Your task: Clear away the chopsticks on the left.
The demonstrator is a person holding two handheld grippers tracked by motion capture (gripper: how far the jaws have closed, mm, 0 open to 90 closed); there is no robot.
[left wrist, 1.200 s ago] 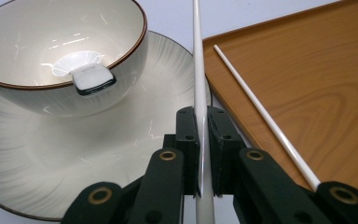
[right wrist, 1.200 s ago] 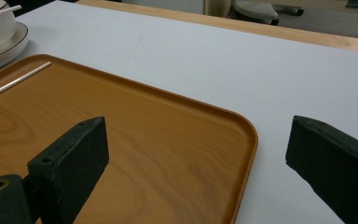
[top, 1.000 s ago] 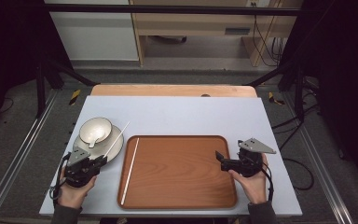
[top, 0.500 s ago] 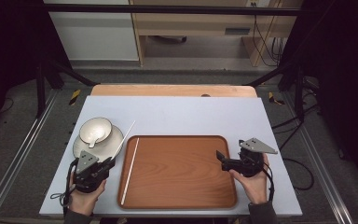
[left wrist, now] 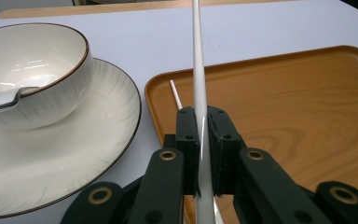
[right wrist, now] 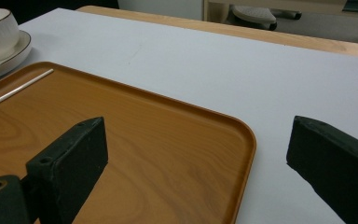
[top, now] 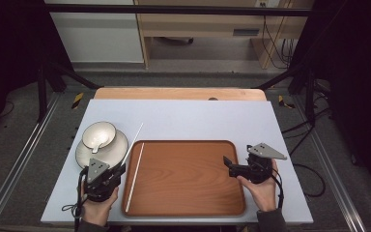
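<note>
Chopsticks number two: one is clamped in the left gripper, one lies on the single tray, lower centre. Right gripper gapes, holding nothing.

High view: overhead, facing forward and down on the whole table. Gripper views: low, close, looking along their jaws. All three share the wooden tray.

No readable text, label, brand, number or sign is to be found in any of the views. The yellow-and-black striped markings on the floor, at the upper left and upper right of the high view, carry no lettering.
</note>
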